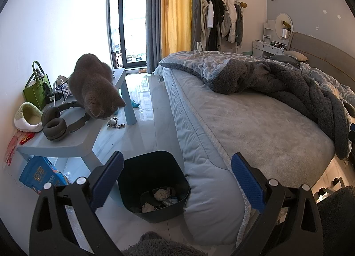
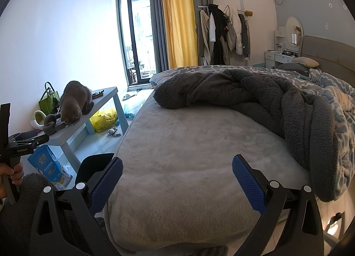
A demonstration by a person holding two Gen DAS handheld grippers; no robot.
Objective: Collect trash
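While your left gripper [image 1: 177,180] hangs with its jaws spread wide and empty, the dark bin [image 1: 153,180] sits on the floor straight ahead of it, pressed against the near corner of the bed [image 1: 255,131] and just beside the nearest leg of the low blue table [image 1: 73,138]. Crumpled scraps [image 1: 160,198] lie in the bottom of the bin. On the table's near end a grey cat [image 1: 95,87] crouches beside a pair of headphones [image 1: 60,123], leaning over the table's front edge. A blue packet [image 1: 42,174] lies on the floor under the table's near corner. Your right gripper [image 2: 177,180] is spread just as wide, holding nothing, over the near edge of the bed; a rumpled dark blanket [image 2: 266,100] covers the far side. A yellow bag [image 2: 104,119] sits under the table.
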